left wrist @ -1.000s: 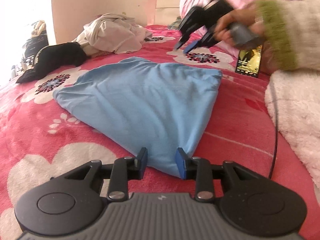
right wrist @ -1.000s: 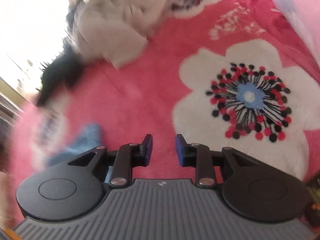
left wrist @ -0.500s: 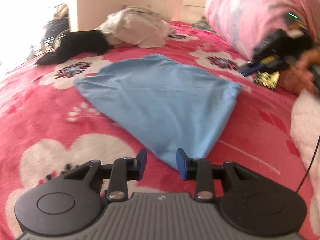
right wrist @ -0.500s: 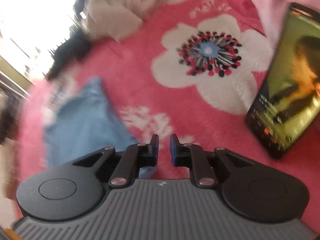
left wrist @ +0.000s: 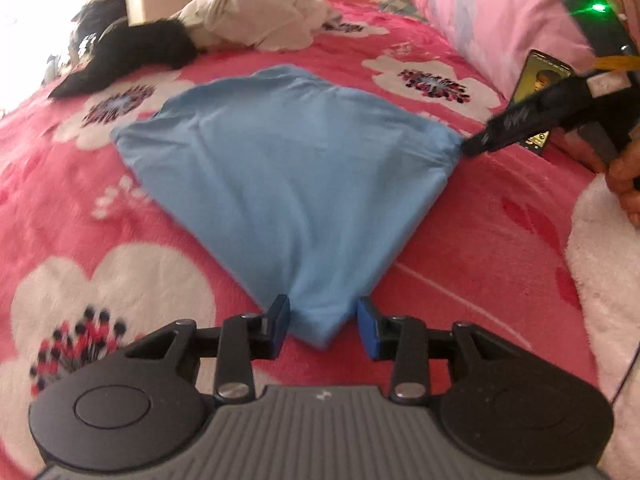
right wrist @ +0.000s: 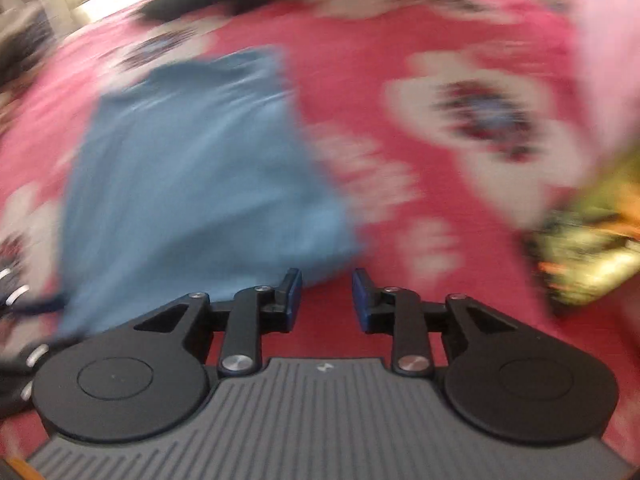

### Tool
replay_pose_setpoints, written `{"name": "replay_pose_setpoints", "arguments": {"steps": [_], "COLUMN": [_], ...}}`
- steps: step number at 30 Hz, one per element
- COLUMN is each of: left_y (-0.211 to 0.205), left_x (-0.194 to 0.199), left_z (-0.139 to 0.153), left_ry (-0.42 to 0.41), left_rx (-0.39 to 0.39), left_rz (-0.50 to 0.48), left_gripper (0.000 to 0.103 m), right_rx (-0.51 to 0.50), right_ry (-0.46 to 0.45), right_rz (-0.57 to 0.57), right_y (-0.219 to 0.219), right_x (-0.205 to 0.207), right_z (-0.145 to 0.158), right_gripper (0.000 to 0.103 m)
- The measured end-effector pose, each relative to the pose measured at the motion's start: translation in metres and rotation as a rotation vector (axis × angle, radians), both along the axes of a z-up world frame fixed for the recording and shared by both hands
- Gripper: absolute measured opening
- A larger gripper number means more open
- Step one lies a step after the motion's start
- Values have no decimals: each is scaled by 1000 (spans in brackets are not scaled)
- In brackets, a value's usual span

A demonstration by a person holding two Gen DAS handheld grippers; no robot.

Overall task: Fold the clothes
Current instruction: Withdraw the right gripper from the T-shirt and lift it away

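Note:
A light blue folded garment (left wrist: 288, 184) lies flat on the pink flowered blanket (left wrist: 120, 280). My left gripper (left wrist: 323, 325) is open, its blue pads either side of the garment's near corner, which sits between them. My right gripper (right wrist: 326, 295) is open and empty; in its own blurred view the garment (right wrist: 192, 184) lies just ahead to the left, its corner at the left pad. In the left wrist view the right gripper's tip (left wrist: 476, 146) reaches the garment's right corner.
A heap of cream clothes (left wrist: 256, 8) and a black garment (left wrist: 132, 52) lie at the far side of the bed. A pink pillow (left wrist: 500, 8) and a phone (left wrist: 538, 80) are at the right. A white fleece (left wrist: 604, 280) lies at the near right.
My right gripper swung down from above the flower print to the garment's right corner and opened wider. My left gripper moved so the near corner sits between its pads.

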State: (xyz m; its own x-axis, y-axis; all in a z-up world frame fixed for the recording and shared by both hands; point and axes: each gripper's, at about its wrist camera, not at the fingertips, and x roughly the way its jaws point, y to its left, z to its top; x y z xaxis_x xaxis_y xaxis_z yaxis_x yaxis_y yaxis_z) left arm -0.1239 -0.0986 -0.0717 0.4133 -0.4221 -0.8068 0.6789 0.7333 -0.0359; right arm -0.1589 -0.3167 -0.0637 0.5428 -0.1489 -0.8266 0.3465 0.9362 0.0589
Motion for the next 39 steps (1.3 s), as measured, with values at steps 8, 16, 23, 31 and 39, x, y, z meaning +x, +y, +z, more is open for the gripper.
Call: {"name": "replay_pose_setpoints", "arguments": {"steps": [8, 16, 23, 31, 39], "left_y": [2, -4, -9, -7, -1], "left_x": [-3, -2, -2, -1, 4], "left_z": [8, 15, 21, 23, 25], "left_ry": [14, -5, -27, -38, -31], "left_rx": [33, 81, 123, 127, 91], "left_rz": [121, 177, 221, 258, 292], "left_gripper": [41, 45, 46, 50, 52], "right_rx": [105, 119, 132, 92, 41], "right_ry": [-159, -196, -193, -154, -128], "right_rz": [9, 89, 114, 133, 209], "right_y": [-1, 7, 8, 19, 36], "right_x": [-13, -13, -12, -8, -1], "right_z": [12, 18, 17, 13, 11], "right_gripper": [27, 33, 40, 50, 60]}}
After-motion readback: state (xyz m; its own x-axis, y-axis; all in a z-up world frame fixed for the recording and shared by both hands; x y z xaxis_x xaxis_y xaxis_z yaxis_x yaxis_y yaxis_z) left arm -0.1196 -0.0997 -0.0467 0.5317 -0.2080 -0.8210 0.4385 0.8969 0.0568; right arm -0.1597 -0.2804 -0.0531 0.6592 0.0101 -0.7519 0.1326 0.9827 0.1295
